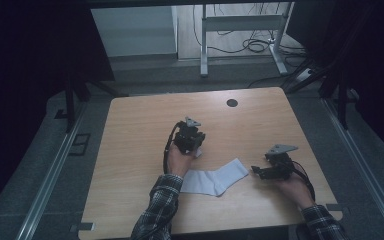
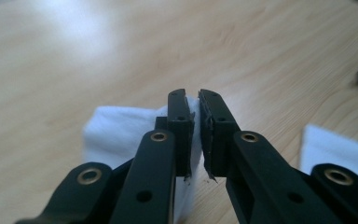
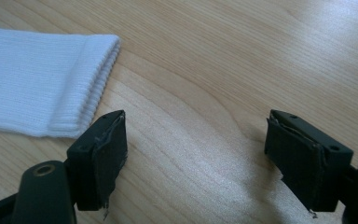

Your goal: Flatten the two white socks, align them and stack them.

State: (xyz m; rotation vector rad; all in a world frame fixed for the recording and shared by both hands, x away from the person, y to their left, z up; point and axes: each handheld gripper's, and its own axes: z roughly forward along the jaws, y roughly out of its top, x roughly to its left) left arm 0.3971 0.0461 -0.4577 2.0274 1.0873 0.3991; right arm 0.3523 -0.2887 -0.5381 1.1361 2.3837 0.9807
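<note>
While your left gripper [image 2: 195, 105] is pinching the soft, limp white cotton sock [image 1: 214, 179] at its toe, your right gripper [image 3: 193, 154] is hovering spread beside its ribbed cuff [image 3: 86, 84], the firmer hold.

Right gripper [image 3: 196, 163]: jaws wide apart, nothing between them, over bare wooden table [image 3: 242, 60]. White sock [image 3: 37, 84] lies flat at upper left, ribbed cuff end near left jaw, not touching.

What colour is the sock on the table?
White. The sock shows best in the right gripper view, where its ribbed cuff is clear.
</note>
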